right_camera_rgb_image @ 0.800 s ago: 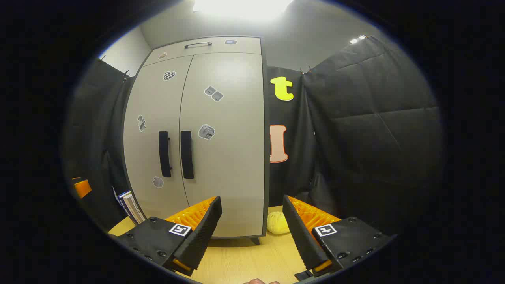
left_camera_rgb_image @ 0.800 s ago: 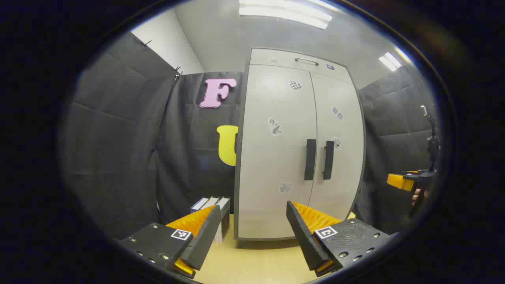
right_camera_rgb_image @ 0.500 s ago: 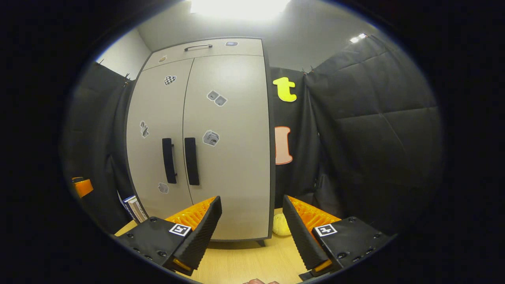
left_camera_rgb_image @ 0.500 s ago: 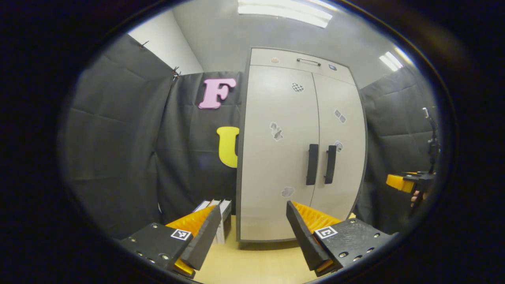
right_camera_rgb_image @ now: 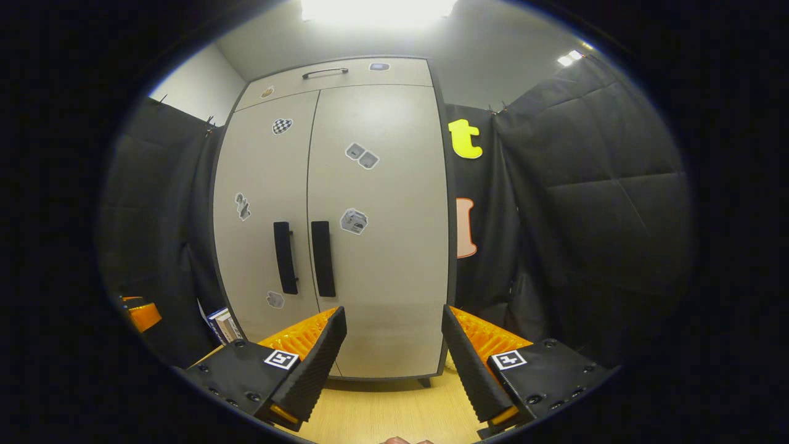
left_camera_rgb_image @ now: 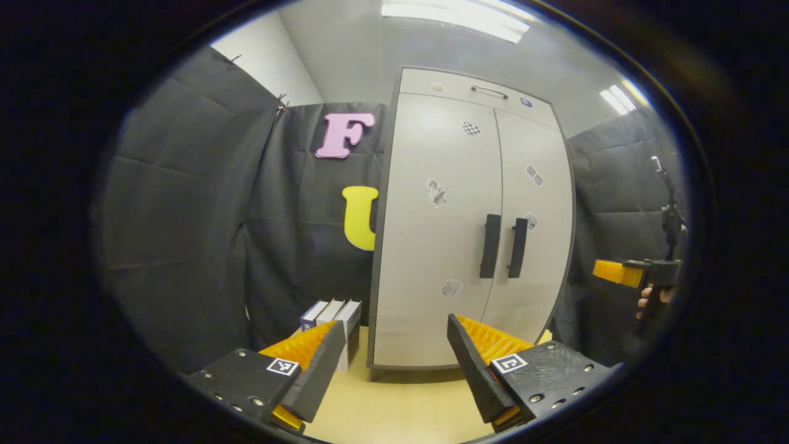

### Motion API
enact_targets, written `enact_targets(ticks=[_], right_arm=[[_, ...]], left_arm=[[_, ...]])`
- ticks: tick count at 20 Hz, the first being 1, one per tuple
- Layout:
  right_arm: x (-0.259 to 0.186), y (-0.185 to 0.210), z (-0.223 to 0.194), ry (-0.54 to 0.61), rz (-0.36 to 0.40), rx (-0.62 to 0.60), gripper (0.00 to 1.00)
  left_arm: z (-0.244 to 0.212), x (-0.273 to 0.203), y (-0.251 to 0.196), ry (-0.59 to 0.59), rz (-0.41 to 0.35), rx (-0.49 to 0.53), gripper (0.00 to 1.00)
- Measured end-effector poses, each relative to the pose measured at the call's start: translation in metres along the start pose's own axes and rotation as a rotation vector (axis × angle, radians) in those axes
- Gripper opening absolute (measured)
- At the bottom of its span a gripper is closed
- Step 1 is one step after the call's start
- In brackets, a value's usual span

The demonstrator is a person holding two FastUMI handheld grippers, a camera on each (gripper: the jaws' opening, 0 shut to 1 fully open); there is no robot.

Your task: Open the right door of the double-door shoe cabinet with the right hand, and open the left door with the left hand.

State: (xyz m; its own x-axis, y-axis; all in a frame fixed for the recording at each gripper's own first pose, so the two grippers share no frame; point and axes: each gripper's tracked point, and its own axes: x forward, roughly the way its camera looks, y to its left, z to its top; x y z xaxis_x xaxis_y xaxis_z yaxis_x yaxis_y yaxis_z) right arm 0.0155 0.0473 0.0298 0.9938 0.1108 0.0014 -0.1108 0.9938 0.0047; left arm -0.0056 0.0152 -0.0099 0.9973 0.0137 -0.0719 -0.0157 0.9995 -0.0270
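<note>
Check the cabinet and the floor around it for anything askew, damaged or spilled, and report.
Nothing stands out. Both doors of the shoe cabinet sit shut and flush, and the two black handles hang straight and parallel. The books beside it stand upright. Both grippers hang open, well short of the handles.

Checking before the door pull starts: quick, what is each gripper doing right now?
Left gripper: open, holding nothing, short of the shoe cabinet.
Right gripper: open, holding nothing, facing the right door.
</note>
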Motion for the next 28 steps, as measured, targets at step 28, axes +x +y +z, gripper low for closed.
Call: enact_targets(ticks=[28], right_arm=[[0.146,0.102,0.057,-0.069,0.086,-0.096,0.97]], left_arm=[[-0.061,-0.035,0.067,0.11,0.152,-0.045,0.97]])
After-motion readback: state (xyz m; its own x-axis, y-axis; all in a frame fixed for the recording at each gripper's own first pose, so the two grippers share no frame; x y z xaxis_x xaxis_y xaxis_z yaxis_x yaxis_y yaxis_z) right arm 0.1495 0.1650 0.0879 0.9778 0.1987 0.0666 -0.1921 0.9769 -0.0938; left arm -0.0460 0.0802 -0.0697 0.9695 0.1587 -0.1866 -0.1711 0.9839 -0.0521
